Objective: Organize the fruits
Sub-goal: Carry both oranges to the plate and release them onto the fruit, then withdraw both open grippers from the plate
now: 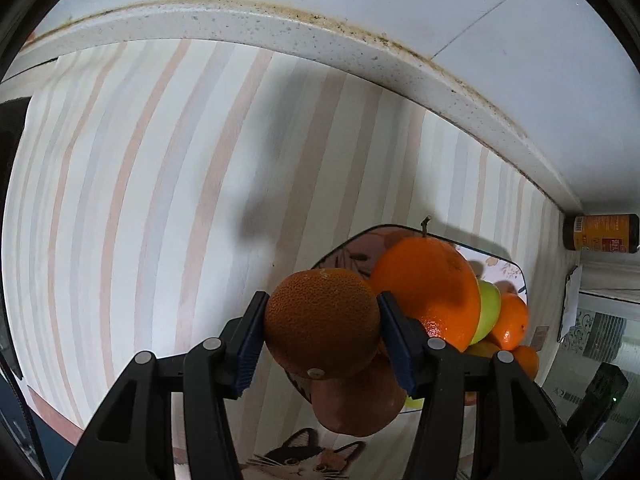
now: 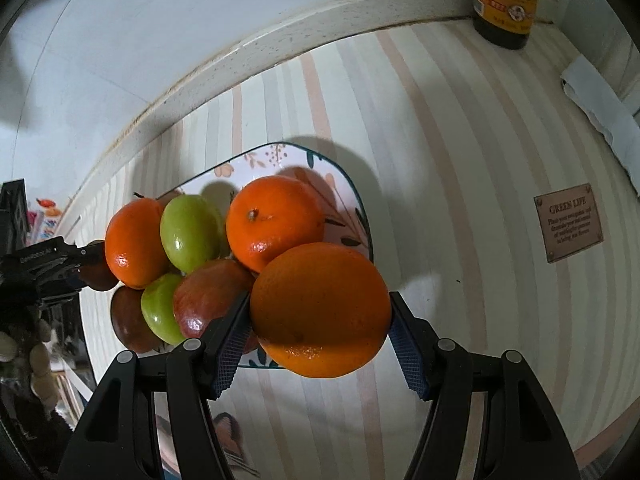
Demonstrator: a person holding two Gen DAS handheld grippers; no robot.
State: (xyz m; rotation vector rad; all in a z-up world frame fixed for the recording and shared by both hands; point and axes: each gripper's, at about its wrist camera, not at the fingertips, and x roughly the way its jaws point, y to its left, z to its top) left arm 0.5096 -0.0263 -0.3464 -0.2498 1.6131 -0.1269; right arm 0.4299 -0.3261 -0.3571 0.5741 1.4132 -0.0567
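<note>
- The left tool (image 1: 322,330) is clenching a dull, pebbly orange (image 1: 320,320) between its two blue pads, low in the centre of the left wrist view, above the striped table (image 1: 160,180).
- The right tool (image 2: 320,334) is gripping a larger, smooth orange (image 2: 320,308) at lower centre of the right wrist view, just over the near edge of the plate (image 2: 256,164).
- The flowered plate is sitting mid-frame and carrying two oranges (image 2: 274,222), two green fruits (image 2: 190,232) and reddish fruits (image 2: 208,300), all touching in a heap.
- A dark bottle (image 2: 506,0) is standing at the upper right, by the wall.
- A small plaque (image 2: 568,222) is lying at the right, well apart from the plate.
</note>
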